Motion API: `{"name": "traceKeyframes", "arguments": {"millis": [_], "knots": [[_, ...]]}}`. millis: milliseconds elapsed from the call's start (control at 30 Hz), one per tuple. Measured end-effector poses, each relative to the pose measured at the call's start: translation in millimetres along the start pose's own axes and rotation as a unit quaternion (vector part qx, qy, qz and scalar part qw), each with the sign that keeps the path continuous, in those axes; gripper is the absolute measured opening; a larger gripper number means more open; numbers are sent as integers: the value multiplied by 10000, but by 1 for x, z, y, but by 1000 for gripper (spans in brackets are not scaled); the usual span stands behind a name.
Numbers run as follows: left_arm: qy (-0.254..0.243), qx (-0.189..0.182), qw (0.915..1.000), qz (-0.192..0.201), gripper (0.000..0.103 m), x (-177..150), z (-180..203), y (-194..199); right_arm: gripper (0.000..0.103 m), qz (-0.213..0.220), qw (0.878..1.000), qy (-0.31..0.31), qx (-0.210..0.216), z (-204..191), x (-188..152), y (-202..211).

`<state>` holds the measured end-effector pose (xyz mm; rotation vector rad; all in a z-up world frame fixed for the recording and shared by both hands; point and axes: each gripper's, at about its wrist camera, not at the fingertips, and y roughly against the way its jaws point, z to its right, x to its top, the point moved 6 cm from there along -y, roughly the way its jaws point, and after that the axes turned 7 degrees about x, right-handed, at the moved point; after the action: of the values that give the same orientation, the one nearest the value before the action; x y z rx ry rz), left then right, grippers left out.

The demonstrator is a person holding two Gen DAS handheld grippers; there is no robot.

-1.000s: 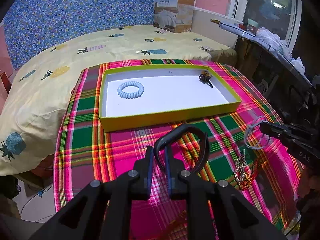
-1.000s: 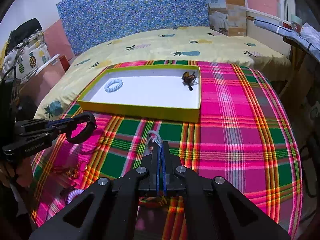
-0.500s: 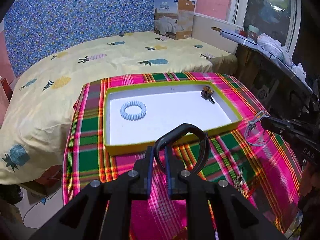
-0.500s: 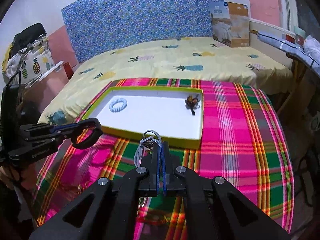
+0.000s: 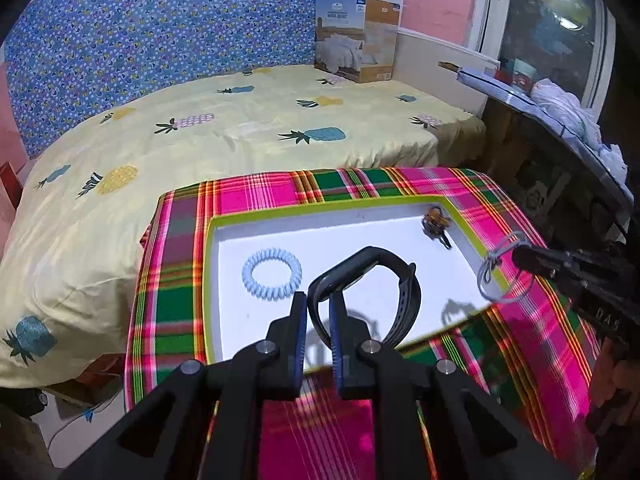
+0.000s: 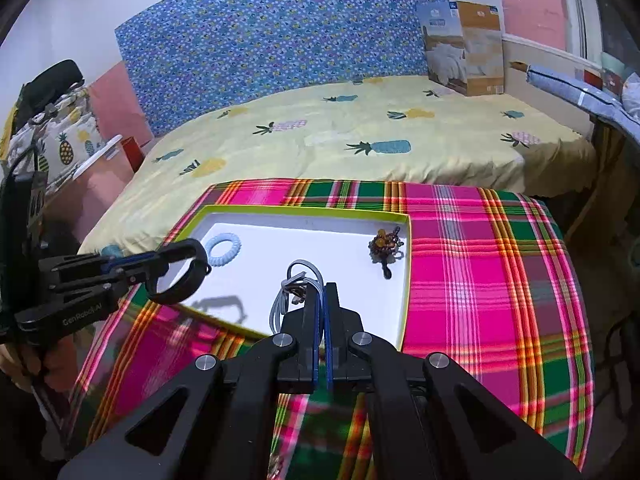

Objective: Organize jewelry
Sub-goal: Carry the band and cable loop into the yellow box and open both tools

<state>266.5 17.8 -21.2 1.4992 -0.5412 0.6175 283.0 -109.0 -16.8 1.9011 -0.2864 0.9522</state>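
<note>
left gripper (image 5: 319, 308) is clamped on a black watch band (image 5: 372, 280), the band looping up and forward from the fingers, held in the air over the near part of the tray (image 5: 344, 203). right gripper (image 6: 322, 300) is pinched tight on a grey cord bracelet (image 6: 294, 284), loops sticking out to the left of the fingertips, also over the tray's near edge. the tray is a shallow yellow-green box with a white floor, sitting on a pink/green plaid cloth (image 6: 480, 264). inside it: a light blue coil hair tie (image 5: 272, 274) toward the left, lying flat, and a dark amber beaded piece (image 6: 386, 246) in the far right corner, close to the wall. the two are well apart. bed with pineapple sheet (image 5: 260, 128) sits behind the table.
</note>
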Motion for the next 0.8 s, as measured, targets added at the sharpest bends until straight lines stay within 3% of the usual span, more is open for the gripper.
{"name": "traceKeyframes", "arguments": {"millis": [533,800], "knots": [[51,30,9991,-420,12,17,2,-78,1,-491,9979,-383,-172,45,-9,-59],[31,52,9991,-420,12,23,7,-94,1,-601,9973,-312,-276,51,-11,-69]]}}
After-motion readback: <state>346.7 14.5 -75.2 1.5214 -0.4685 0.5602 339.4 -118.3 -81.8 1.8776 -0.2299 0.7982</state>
